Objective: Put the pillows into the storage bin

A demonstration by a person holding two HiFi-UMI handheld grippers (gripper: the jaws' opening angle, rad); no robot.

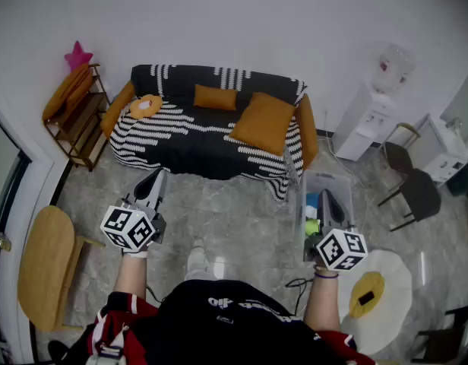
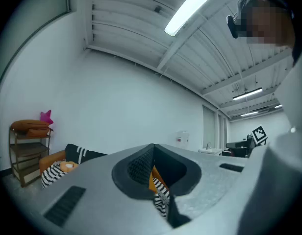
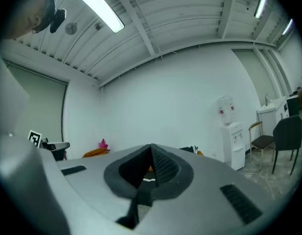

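Progress: none. Large pillow (image 1: 263, 122) and small pillow (image 1: 215, 96) lie on sofa (image 1: 181, 139); storage bin (image 1: 336, 182) beside sofa holds no pillow. Left gripper (image 1: 159, 176), right gripper (image 1: 325, 198): fingers clenched, empty.

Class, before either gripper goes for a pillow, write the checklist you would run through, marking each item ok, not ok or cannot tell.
1. Left gripper open for a grasp: not ok; jaws shut, empty.
2. Right gripper open: not ok; jaws shut, empty.
3. Pillows in sight on the sofa: ok; large pillow, small pillow.
4. Storage bin located: ok; on the floor beside the sofa's right end.
5. Room left in the bin: cannot tell; a green item lies inside.
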